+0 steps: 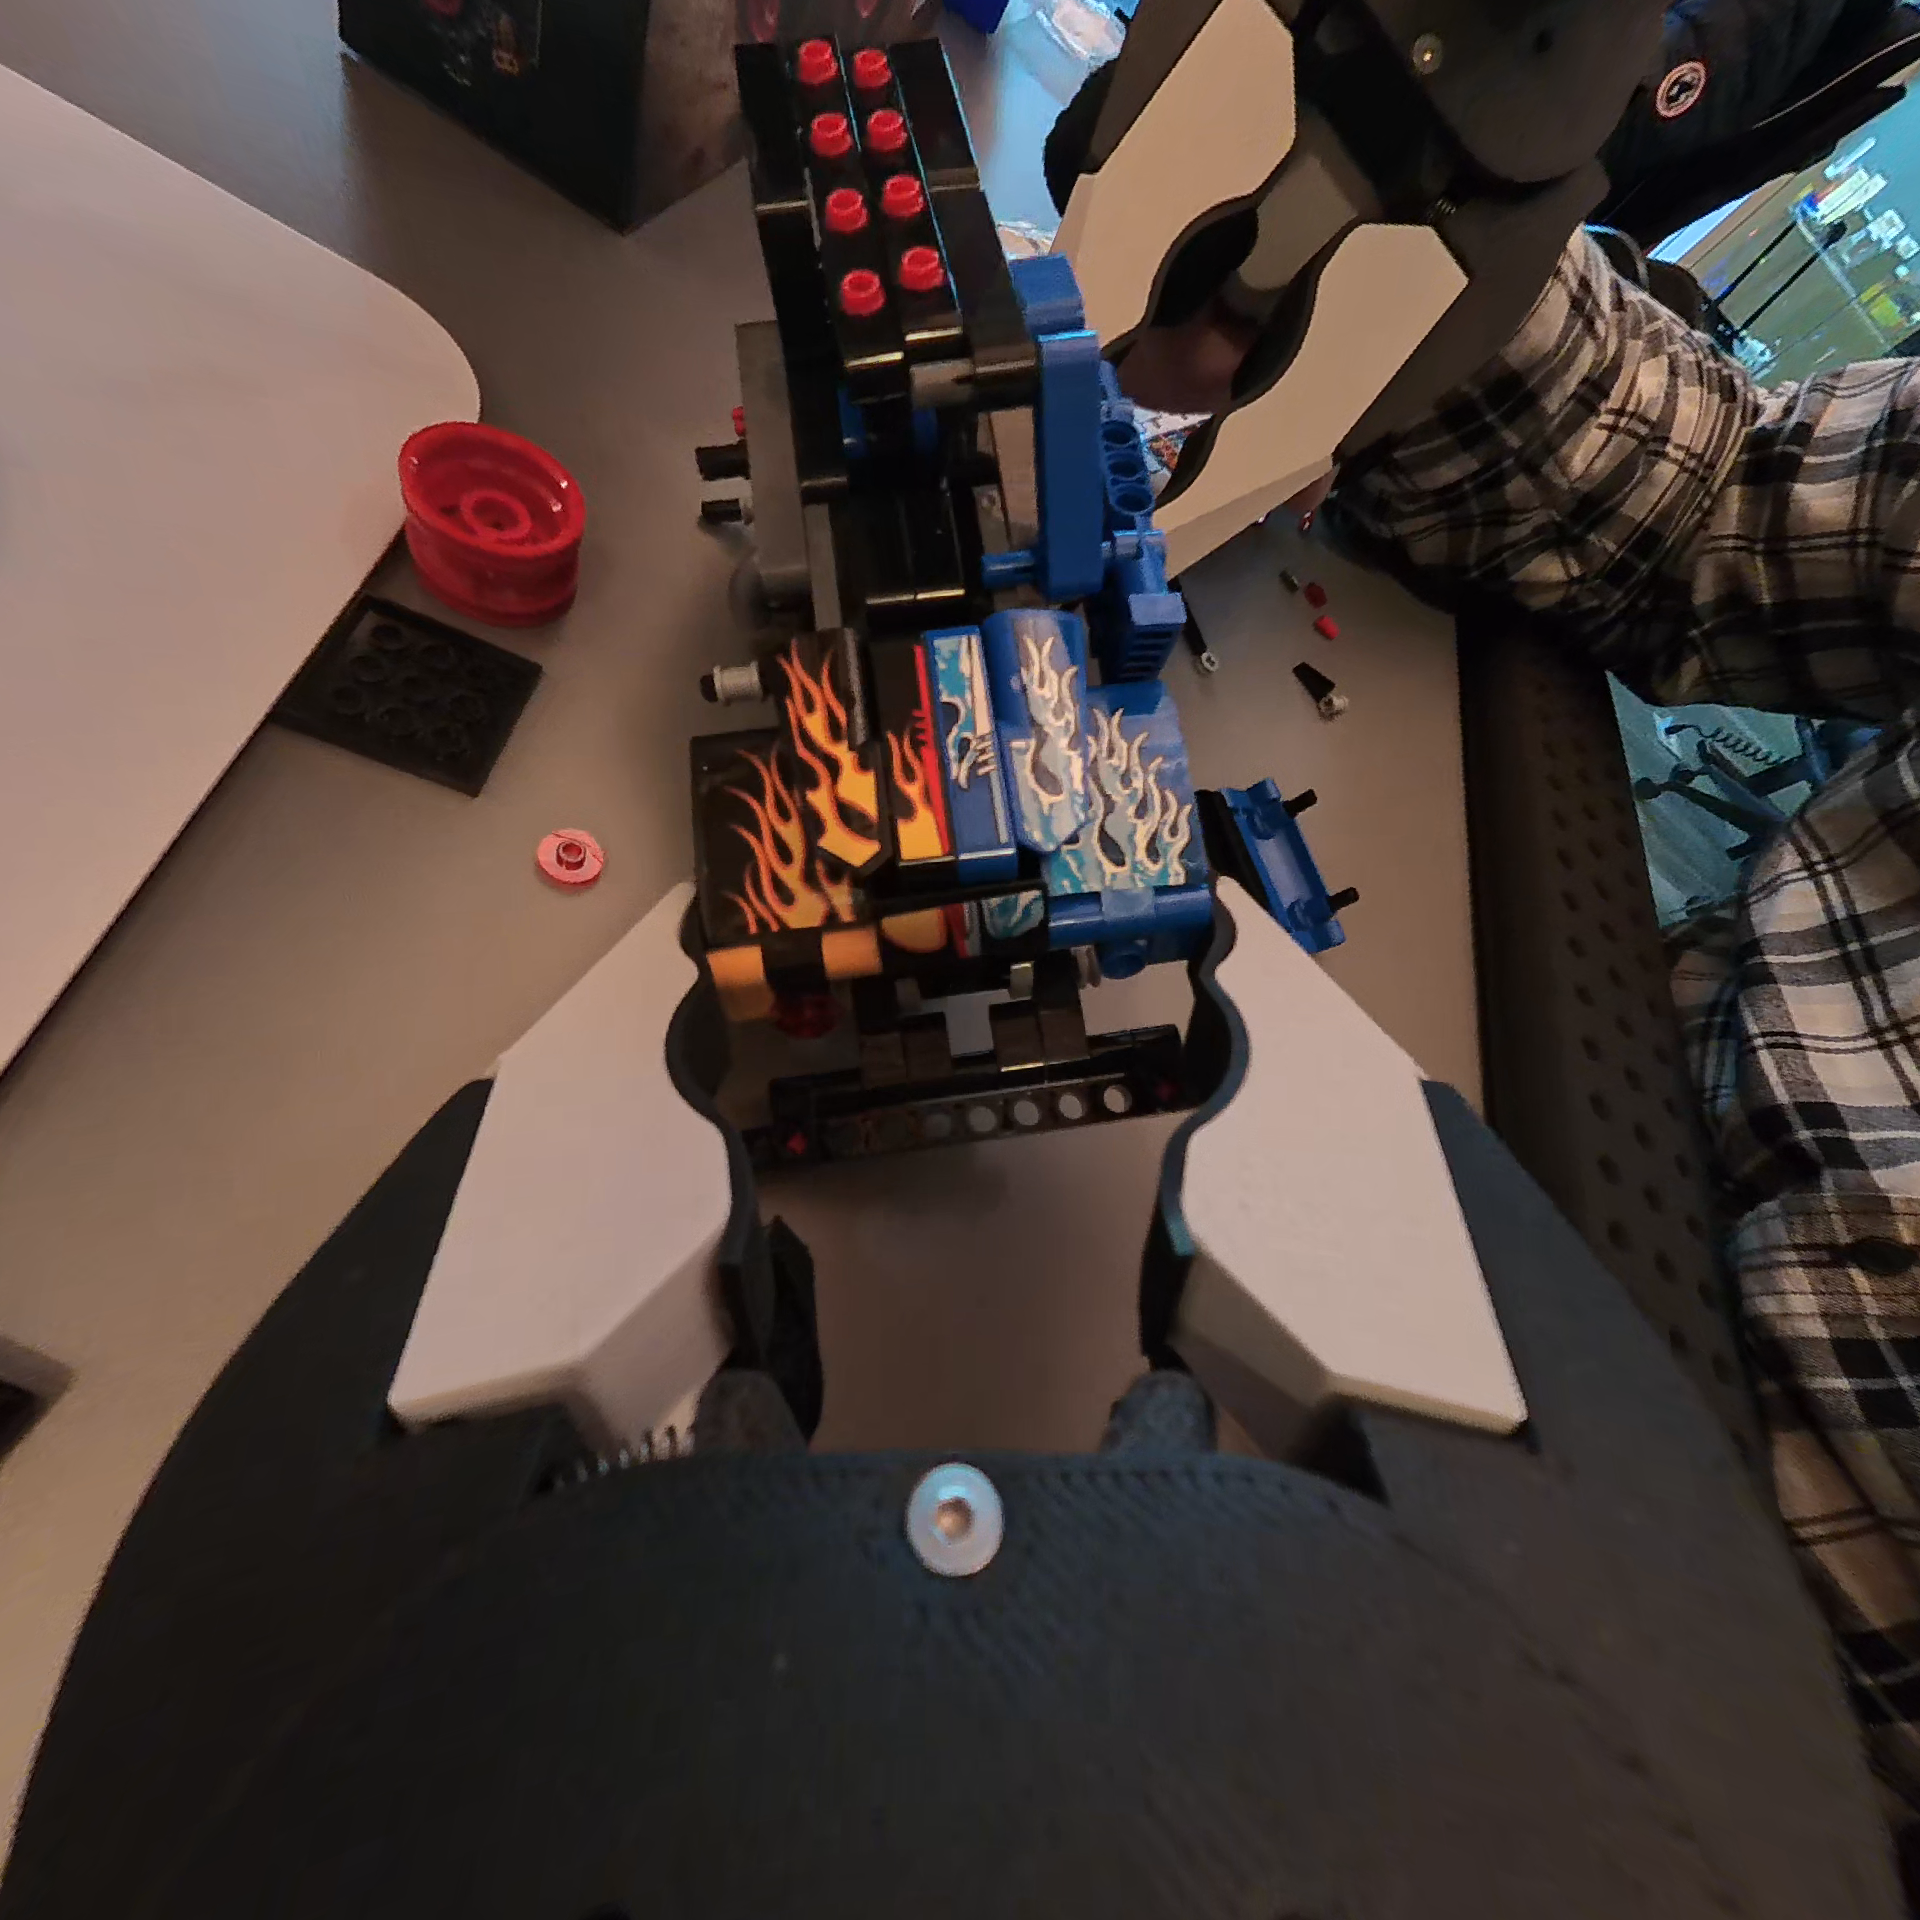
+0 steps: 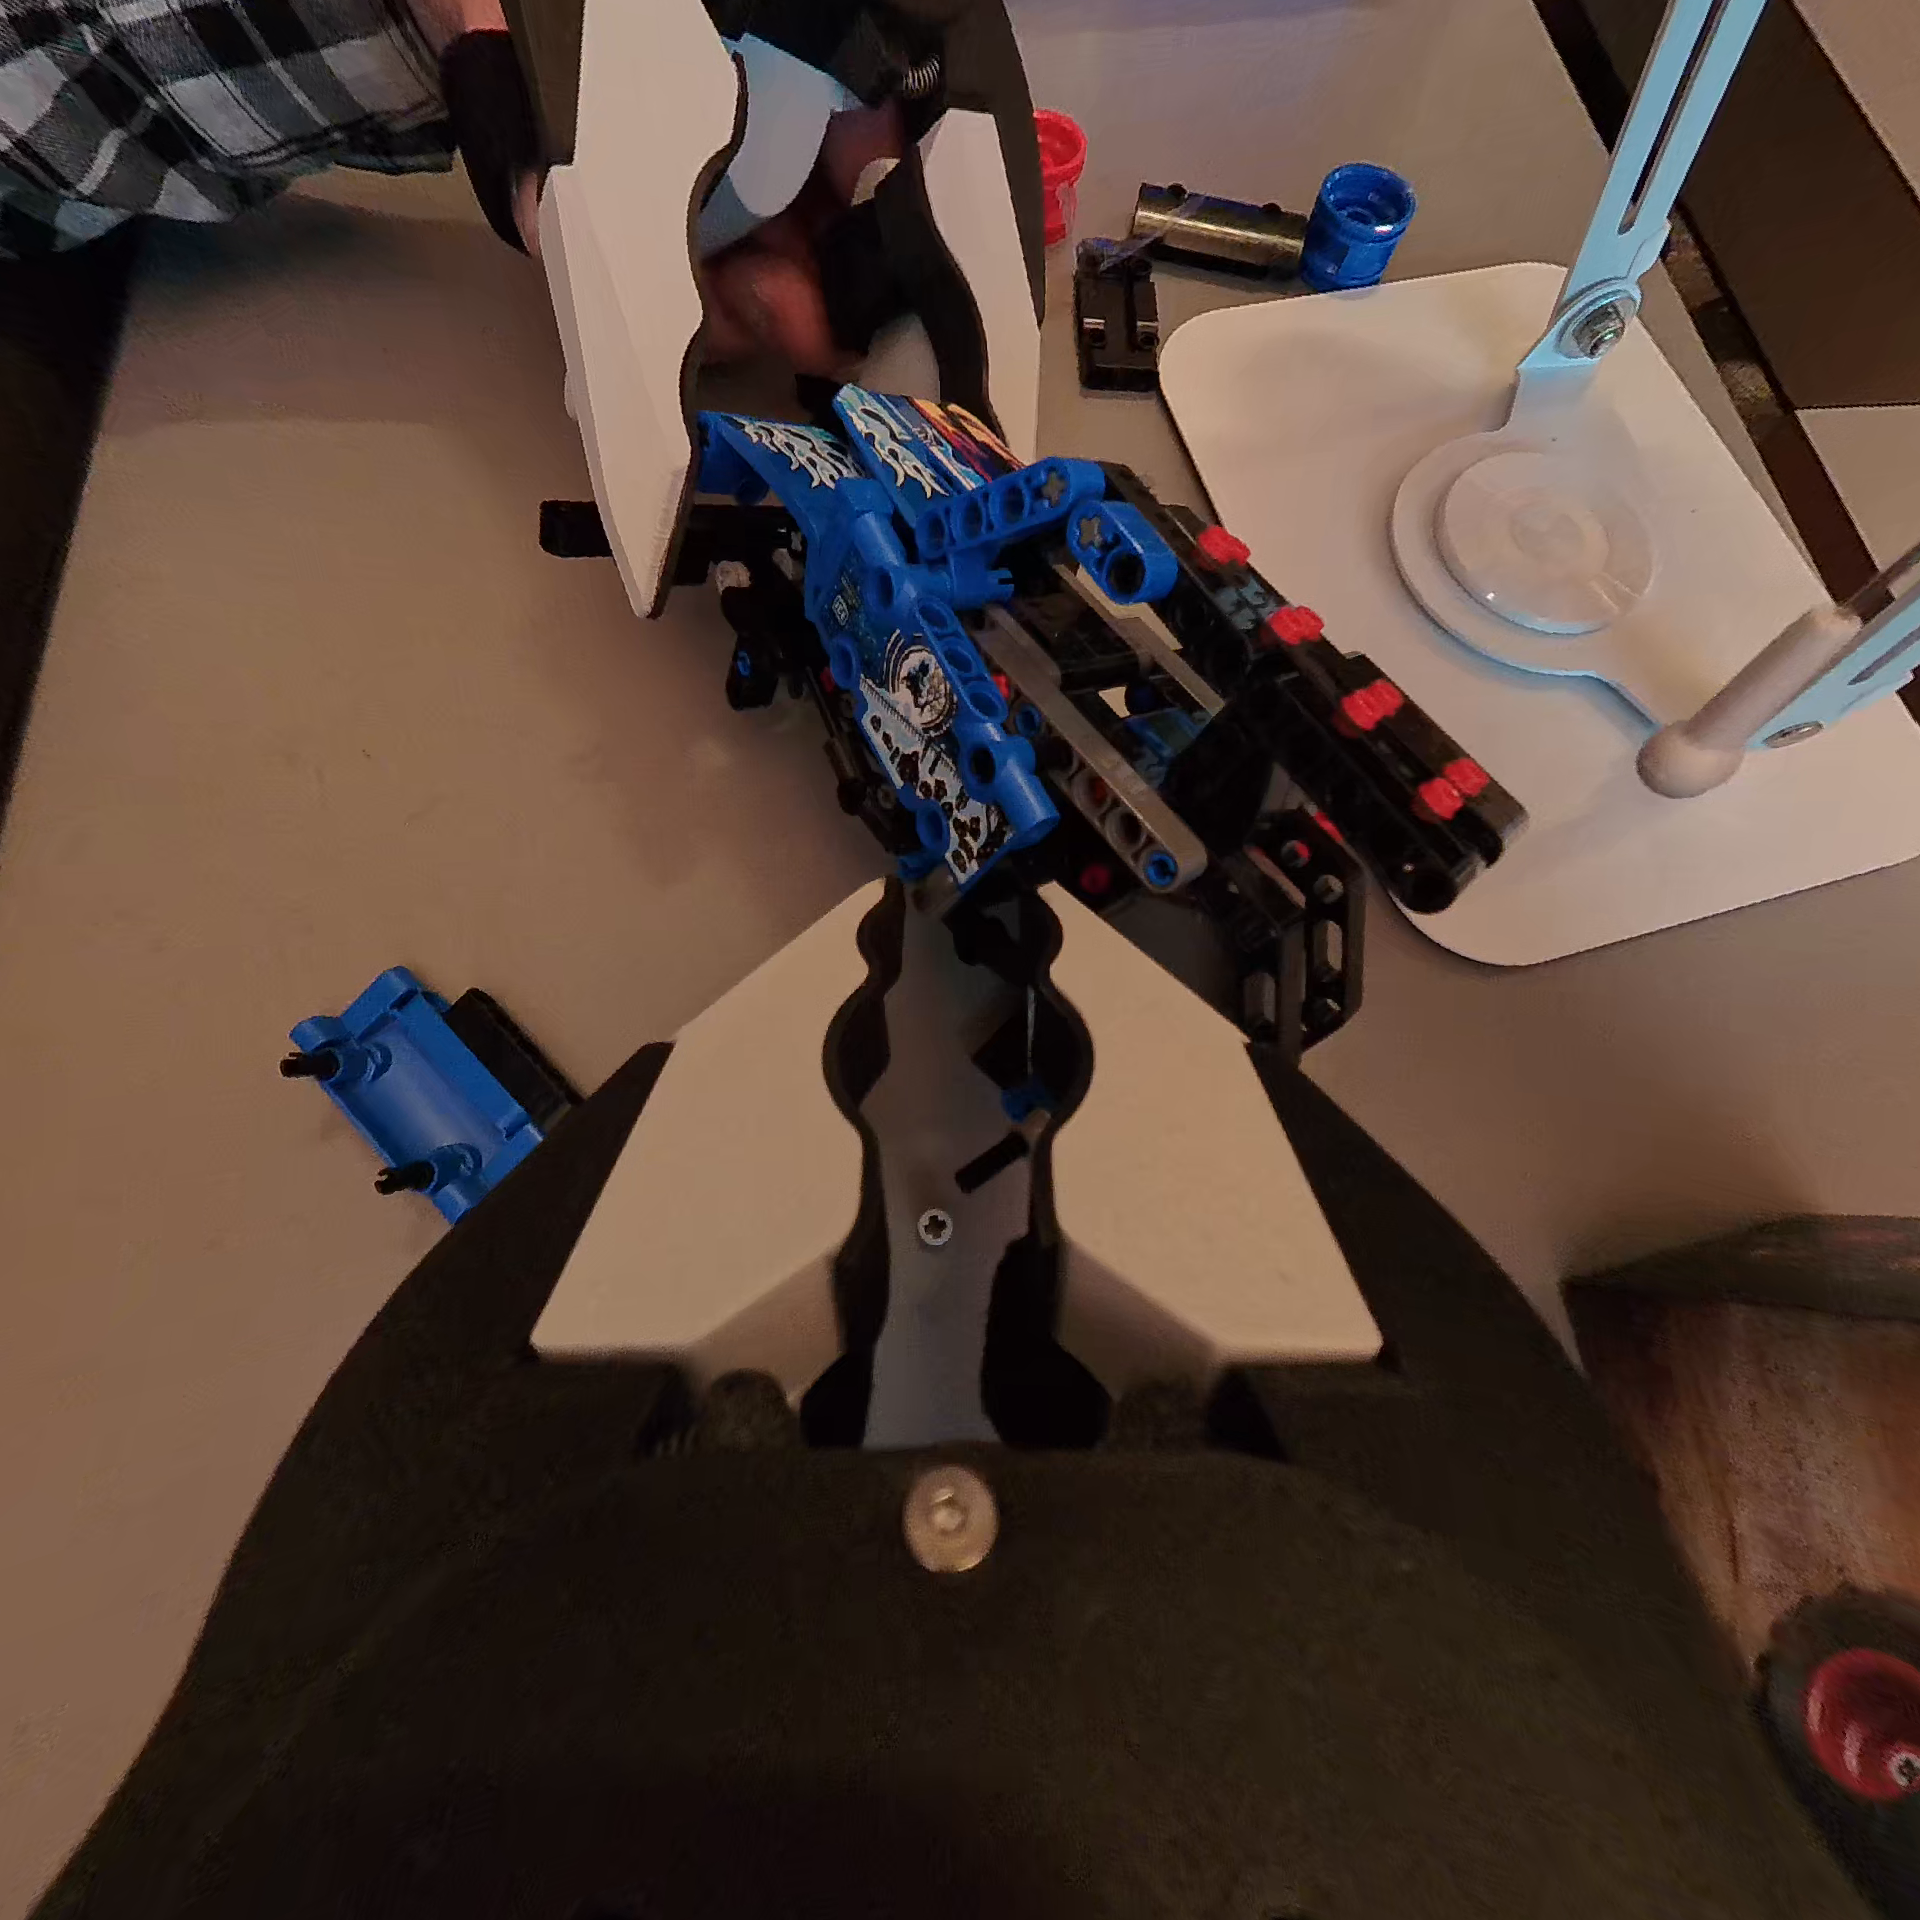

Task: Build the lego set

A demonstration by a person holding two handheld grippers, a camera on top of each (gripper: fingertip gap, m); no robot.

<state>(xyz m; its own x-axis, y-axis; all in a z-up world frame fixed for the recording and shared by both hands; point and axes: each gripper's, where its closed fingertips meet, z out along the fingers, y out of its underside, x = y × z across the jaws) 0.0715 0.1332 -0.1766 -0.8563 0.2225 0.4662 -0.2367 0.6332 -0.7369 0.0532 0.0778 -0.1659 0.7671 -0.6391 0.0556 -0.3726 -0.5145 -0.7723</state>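
the grey counter (image 1: 260,1039) carried loose bricks and a white lamp base (image 2: 1351,436). the left tool (image 1: 951,935) clamped the lego truck (image 1: 935,790). the right tool (image 2: 961,904) sat closed at its rear.

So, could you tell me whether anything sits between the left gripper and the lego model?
Nothing visible does. The left gripper already flanks the lego model at its flame-decorated front end and appears to touch both sides. The loose blue panel lies on the table outside the grip.
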